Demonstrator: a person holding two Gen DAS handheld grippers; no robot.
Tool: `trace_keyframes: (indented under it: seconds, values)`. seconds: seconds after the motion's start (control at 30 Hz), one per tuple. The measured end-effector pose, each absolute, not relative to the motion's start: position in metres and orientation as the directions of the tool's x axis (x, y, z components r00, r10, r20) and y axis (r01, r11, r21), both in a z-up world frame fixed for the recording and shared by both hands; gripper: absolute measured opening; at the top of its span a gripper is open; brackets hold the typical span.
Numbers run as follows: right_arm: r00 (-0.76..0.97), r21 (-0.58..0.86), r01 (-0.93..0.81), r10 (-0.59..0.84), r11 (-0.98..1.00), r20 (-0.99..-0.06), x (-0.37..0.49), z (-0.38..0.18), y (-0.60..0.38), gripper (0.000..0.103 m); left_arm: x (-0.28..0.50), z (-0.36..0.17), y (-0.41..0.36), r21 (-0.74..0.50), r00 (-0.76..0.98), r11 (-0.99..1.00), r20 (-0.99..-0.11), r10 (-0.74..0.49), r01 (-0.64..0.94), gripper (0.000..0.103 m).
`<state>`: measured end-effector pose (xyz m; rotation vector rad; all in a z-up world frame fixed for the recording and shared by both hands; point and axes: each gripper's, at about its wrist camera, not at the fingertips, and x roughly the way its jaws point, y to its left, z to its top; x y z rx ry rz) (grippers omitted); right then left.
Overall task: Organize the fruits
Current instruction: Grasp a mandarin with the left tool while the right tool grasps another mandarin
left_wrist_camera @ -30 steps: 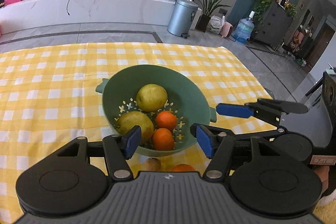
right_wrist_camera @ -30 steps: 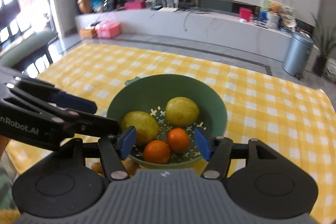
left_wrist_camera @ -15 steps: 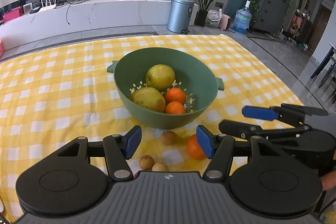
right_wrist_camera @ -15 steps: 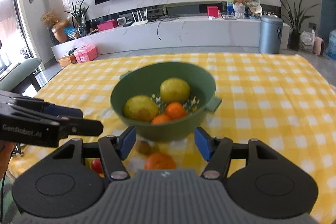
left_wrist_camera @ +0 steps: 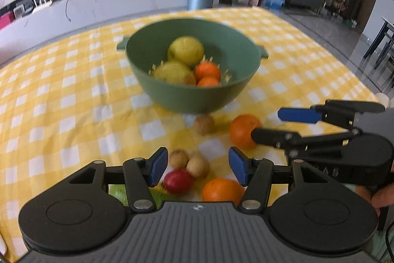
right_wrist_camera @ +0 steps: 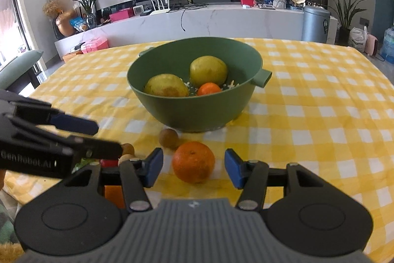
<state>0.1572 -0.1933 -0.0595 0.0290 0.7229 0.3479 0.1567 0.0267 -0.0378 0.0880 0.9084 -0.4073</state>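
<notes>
A green colander bowl (left_wrist_camera: 197, 100) (right_wrist_camera: 197, 112) on the yellow checked cloth holds two yellow pears (left_wrist_camera: 186, 51) and two small oranges (left_wrist_camera: 206, 70). In front of it lie loose fruits: an orange (left_wrist_camera: 242, 131) (right_wrist_camera: 193, 162), a second orange (left_wrist_camera: 220, 189), a red fruit (left_wrist_camera: 177, 181), three small brown fruits (left_wrist_camera: 204, 124) and something green (left_wrist_camera: 118, 191). My left gripper (left_wrist_camera: 198, 165) is open above the red and brown fruits. My right gripper (right_wrist_camera: 193, 168) is open with the orange just ahead between its fingers. Both hold nothing.
The table's near edge is just below the loose fruits and its right edge drops to the floor (left_wrist_camera: 344, 41). Behind the table stand a marble counter (right_wrist_camera: 221, 19), a metal bin (right_wrist_camera: 315, 24) and plants.
Both grippers have pulled back and down from above the bowl toward the near table edge. The loose fruits in front of the bowl have come into view. Both stay open.
</notes>
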Motion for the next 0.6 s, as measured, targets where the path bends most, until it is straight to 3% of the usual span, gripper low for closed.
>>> trace_keyframes:
  seconds: [0.33, 0.6]
  values:
    - [0.657, 0.193, -0.291, 0.343, 0.937, -0.671, 0.172, -0.072, -0.194, 0.052, 0.147, -0.039, 0.024, -0.129, 0.445, 0.872, -0.819, -0.362, 0.472, 0.066]
    - [0.64, 0.199, -0.292, 0.346, 0.935, -0.686, 0.172, -0.073, -0.192, 0.05, 0.142, -0.046, 0.01, -0.113, 0.401, 0.856, -0.848, -0.348, 0.504, 0.057]
